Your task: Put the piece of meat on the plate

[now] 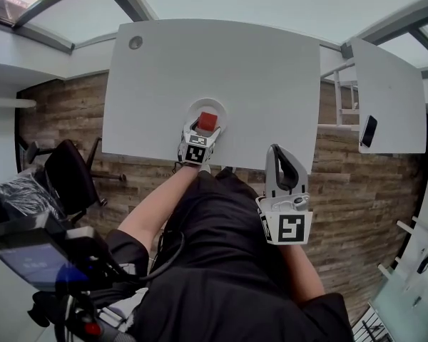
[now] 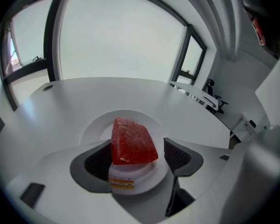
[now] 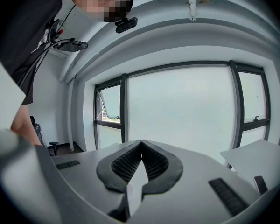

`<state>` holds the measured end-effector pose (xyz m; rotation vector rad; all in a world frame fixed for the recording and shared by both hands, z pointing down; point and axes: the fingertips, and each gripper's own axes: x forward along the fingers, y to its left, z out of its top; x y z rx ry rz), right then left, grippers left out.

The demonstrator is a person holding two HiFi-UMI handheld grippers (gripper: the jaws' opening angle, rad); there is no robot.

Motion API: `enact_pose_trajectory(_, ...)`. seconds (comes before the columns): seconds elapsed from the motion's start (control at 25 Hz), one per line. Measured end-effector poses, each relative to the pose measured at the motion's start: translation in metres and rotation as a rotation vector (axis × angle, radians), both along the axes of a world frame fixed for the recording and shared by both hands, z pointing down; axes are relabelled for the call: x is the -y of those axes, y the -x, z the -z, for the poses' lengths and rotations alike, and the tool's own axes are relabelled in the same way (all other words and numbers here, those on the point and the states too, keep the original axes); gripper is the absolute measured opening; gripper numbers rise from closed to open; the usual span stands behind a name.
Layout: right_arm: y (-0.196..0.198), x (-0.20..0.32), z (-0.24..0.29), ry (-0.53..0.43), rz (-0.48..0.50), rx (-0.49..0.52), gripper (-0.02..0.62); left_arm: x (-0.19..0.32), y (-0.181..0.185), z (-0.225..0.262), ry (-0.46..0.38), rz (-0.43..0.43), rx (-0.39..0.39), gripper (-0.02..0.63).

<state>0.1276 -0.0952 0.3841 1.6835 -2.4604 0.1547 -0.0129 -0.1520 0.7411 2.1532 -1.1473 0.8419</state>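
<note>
So the piece of meat (image 2: 133, 141) was sitting on the white plate (image 2: 95, 125) near the front edge of the tabletop (image 1: 235, 63). The left hand-held gripper (image 2: 139, 158) was released, its jaws spread wide on either side of the red chunk, with a gap on the right side. The right hand-held gripper (image 3: 141, 147) was clenched on nothing, held off the tabletop's edge
</note>
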Motion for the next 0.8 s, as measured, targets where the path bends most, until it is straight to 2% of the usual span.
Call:
enact_pose_trajectory(0.16,0.0,0.0,-0.001,-0.003,-0.003,-0.002,0.005,-0.001,0.0,-0.004,0.025,-0.033,0.042,0.34)
enact_pose_trajectory(0.36,-0.01,-0.005,0.004,-0.004,-0.019,-0.007,0.005,-0.006,-0.006,-0.006,0.053,-0.021,0.036,0.348)
enact_pose_trajectory(0.56,0.0,-0.009,0.021,-0.118,0.015,-0.116,0.005,-0.001,0.0,0.001,0.013,-0.021,0.036,0.348)
enact_pose_trajectory(0.8,0.003,-0.01,0.016,-0.085,0.031,-0.089,0.005,0.001,0.0,0.018,-0.04,0.028,0.0,0.348)
